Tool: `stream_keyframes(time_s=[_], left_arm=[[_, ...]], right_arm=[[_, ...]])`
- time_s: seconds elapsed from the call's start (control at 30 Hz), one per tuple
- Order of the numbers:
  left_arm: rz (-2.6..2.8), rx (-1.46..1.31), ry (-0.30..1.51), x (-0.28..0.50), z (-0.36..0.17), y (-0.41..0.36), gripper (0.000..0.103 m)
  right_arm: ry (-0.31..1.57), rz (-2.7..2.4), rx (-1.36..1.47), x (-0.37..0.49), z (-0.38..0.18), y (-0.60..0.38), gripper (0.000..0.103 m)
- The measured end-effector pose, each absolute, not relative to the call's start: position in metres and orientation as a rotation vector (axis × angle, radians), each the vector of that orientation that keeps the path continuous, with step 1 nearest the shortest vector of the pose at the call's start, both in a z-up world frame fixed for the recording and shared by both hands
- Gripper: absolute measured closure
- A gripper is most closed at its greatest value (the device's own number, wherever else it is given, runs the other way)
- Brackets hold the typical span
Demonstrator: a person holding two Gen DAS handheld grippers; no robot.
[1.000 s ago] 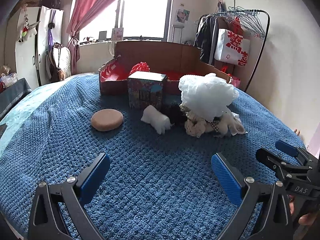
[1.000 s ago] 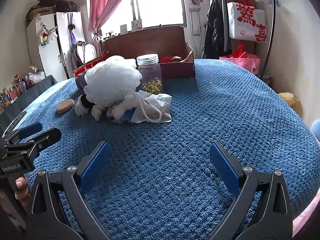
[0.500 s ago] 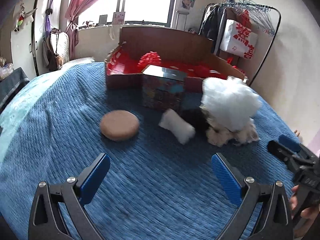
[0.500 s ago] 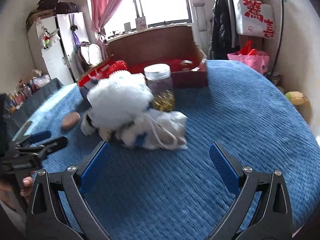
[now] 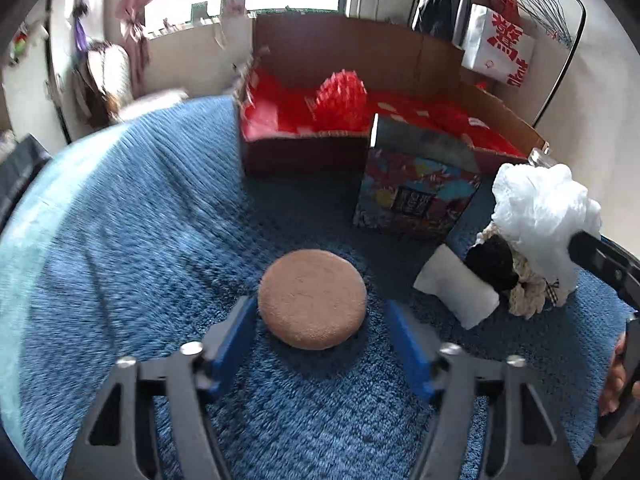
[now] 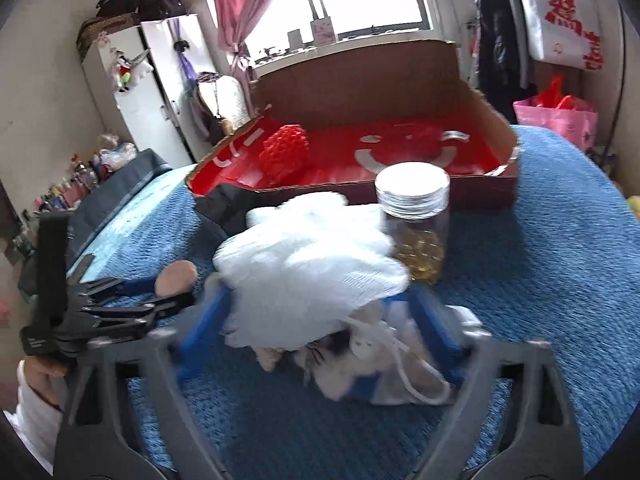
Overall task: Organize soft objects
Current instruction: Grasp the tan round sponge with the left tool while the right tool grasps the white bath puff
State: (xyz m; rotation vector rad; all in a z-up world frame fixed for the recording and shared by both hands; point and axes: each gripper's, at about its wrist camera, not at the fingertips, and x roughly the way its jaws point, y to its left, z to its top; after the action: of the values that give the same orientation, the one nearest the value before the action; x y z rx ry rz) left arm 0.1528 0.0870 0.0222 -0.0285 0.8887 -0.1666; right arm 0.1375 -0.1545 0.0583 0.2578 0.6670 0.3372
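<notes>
A round tan cushion (image 5: 312,298) lies on the blue blanket, and my left gripper (image 5: 320,340) is open with a finger on each side of its near half, not squeezing it. A white mesh pouf (image 6: 308,264) sits on a pile of small plush things (image 6: 360,360). My right gripper (image 6: 316,320) is open and straddles this pile. The pouf (image 5: 540,216), a small white pillow (image 5: 456,292) and a black soft item (image 5: 492,260) also show in the left wrist view. An open cardboard box with red lining (image 6: 400,156) stands behind, holding a red mesh ball (image 6: 284,152).
A colourful printed box (image 5: 416,192) stands in front of the cardboard box. A glass jar with a metal lid (image 6: 416,220) stands just right of the pouf. A clothes rack (image 5: 520,20) and a white cupboard (image 6: 156,92) line the walls.
Both grippers moved forward. The left one came up around the tan cushion and its jaws narrowed. The right one came up around the white pouf pile.
</notes>
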Motion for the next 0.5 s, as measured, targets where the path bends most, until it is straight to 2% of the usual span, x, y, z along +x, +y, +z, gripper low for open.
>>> stream_keyframes(time_s=[0.03, 0.13, 0.27, 0.33, 0.5], left_arm=[[-0.165, -0.034, 0.883, 0.153, 0.022, 0.089, 0.047], [-0.191, -0.059, 0.871, 0.152, 0.025, 0.093, 0.054], [-0.193, -0.052, 0.847, 0.142, 0.031, 0.091, 0.057], [-0.204, -0.053, 0.833, 0.136, 0.036, 0.089, 0.057], [-0.227, -0.049, 0.803, 0.121, 0.047, 0.082, 0.057]], right_arm=[[0.672, 0.354, 0.262, 0.138, 0.057, -0.154, 0.057], [0.653, 0.391, 0.268, 0.135, 0.060, -0.154, 0.073], [0.612, 0.387, 0.235, 0.124, 0.068, -0.153, 0.081], [0.605, 0.393, 0.237, 0.119, 0.070, -0.153, 0.092], [0.573, 0.385, 0.226, 0.106, 0.074, -0.157, 0.095]])
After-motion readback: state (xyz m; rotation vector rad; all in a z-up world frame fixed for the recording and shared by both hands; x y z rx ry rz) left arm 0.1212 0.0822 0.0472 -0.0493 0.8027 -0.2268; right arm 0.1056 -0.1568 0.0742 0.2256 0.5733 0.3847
